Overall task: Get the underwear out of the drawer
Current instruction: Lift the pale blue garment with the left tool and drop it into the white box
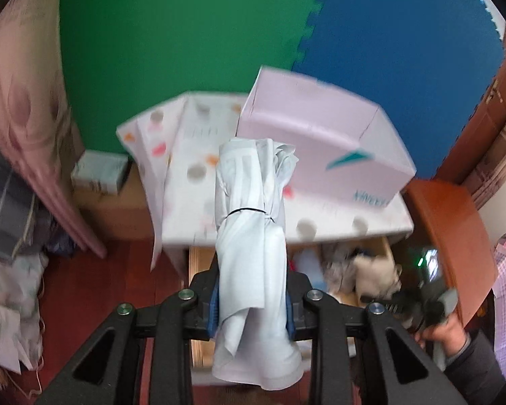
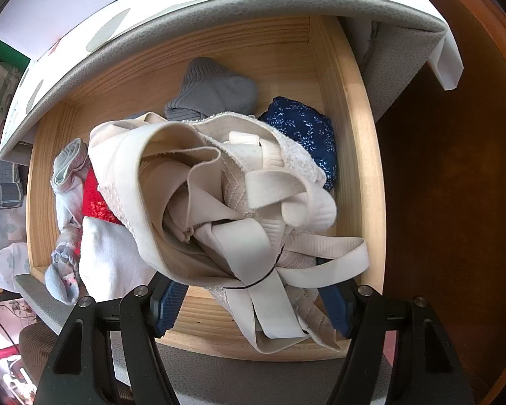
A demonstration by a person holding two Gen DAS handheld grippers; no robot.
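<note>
My left gripper (image 1: pixel 251 314) is shut on a pale blue rolled underwear bundle (image 1: pixel 249 222) tied with a black elastic band. It holds the bundle upright, above the open wooden drawer (image 1: pixel 195 270). In the right wrist view my right gripper (image 2: pixel 253 307) is shut on a cream bra bundle (image 2: pixel 219 185), also bound with a black band, just over the drawer (image 2: pixel 350 135). The left wrist view shows the right gripper (image 1: pixel 418 303) and its cream bundle (image 1: pixel 374 276) at the drawer's right end.
Inside the drawer lie a grey sock (image 2: pixel 219 91), dark blue floral cloth (image 2: pixel 303 128), a red piece (image 2: pixel 94 202) and pale cloth (image 2: pixel 111 260). A pink box (image 1: pixel 320 141) stands on the spotted cabinet top (image 1: pixel 192 155). A person's hand (image 1: pixel 445 334) grips the right tool.
</note>
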